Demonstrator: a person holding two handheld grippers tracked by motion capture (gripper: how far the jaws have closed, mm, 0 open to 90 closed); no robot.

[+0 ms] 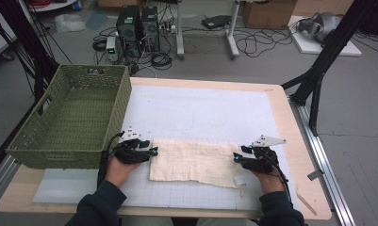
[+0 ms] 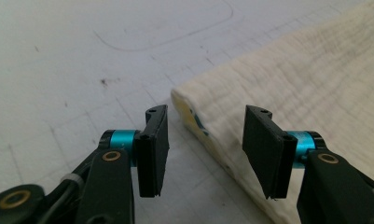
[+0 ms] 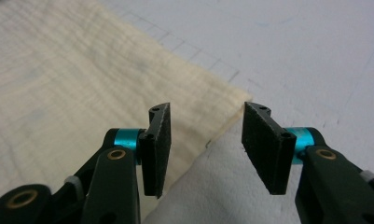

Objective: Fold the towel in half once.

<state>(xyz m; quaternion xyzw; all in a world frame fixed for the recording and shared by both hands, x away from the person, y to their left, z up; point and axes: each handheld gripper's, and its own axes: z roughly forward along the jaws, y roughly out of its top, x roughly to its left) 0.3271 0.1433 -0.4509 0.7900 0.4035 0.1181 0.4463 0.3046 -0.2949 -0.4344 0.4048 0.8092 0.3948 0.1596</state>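
Plainly, both grippers are released and empty at the two short ends of the cloth (image 1: 192,161). The left gripper (image 1: 153,151) lies low at the cloth's 9 o'clock end; in its own view the left gripper (image 2: 205,149) has its jaws parted, with the folded edge of the cloth (image 2: 287,88) running up between them, but the pads (image 2: 155,154) do not press on it. The right gripper (image 1: 235,158) sits at the cloth's 3 o'clock end. In its own view the right gripper (image 3: 205,149) also stands parted, its jaws astride the cloth's (image 3: 82,84) corner, which points toward 3 o'clock and touches neither pad.

The cloth lies flat as a long strip, doubled at least along its left edge, on the white mat (image 1: 210,108), near the table's (image 1: 290,141) 6 o'clock edge, between the two hands. A small white tag (image 1: 240,181) pokes out at its 5 o'clock corner. The green basket (image 1: 71,117) stands at the table's 9 o'clock side, just beside the left gripper, and looks empty.

By my reading this is folding work, caught between folds: one fold is laid down and the grip for another is being set up. The next move calls for each gripper to close on its end, catching every layer at the edge, not just the top one. Then one end can be carried over to meet the other, or the strip lifted toward the basket; I cannot tell which.
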